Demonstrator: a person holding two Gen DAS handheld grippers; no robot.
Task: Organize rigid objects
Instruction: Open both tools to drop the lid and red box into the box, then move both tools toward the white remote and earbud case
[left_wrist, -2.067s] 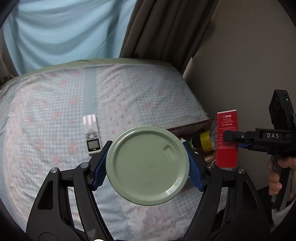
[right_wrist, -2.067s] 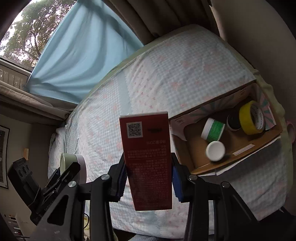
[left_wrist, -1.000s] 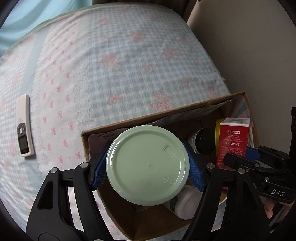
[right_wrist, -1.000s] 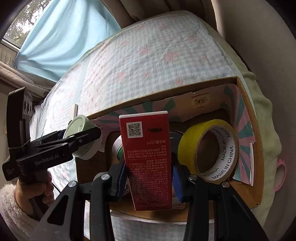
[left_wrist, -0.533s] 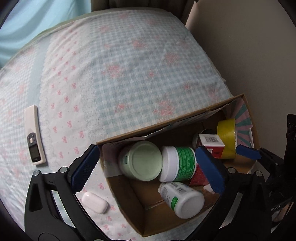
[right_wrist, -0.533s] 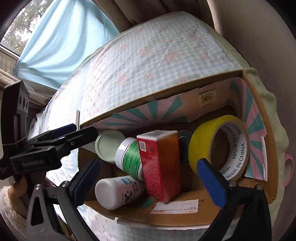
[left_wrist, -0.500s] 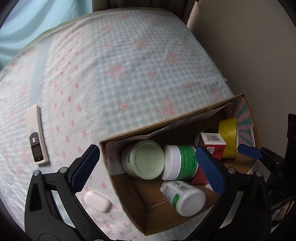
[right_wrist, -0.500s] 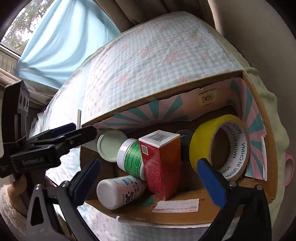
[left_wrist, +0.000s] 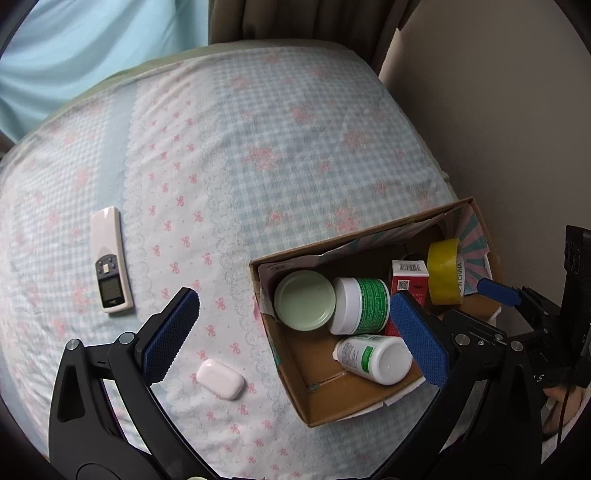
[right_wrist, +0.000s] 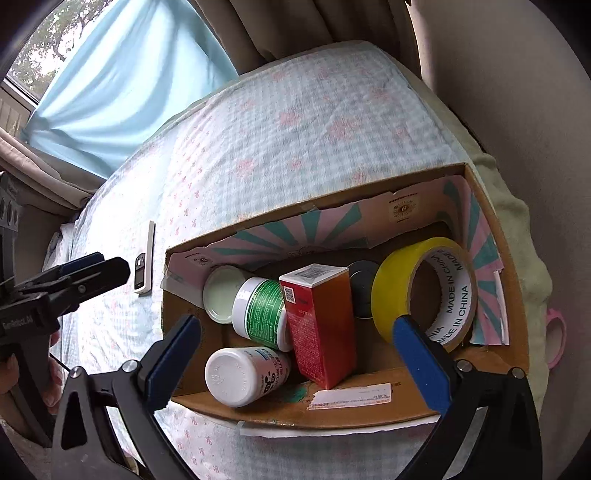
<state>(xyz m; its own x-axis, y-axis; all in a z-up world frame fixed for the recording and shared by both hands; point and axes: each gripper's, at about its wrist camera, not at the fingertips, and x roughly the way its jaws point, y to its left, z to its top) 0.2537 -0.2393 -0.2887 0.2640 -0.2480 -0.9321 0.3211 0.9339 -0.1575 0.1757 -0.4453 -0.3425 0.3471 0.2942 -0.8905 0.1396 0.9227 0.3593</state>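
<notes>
A cardboard box sits at the bed's right edge. It holds a pale green lidded jar, a green-labelled white jar, a white bottle, a red carton and a yellow tape roll. My left gripper is open and empty above the box's left edge. My right gripper is open and empty over the box. A white remote and a small white case lie on the bedsheet.
The bed has a blue-checked sheet with pink bows. A beige wall runs close along the right side. Curtains hang behind the bed. A pink object pokes out beside the box.
Both grippers opened and let go: the green jar and the red carton now rest in the box. Both grippers have since drawn back a little from the box.
</notes>
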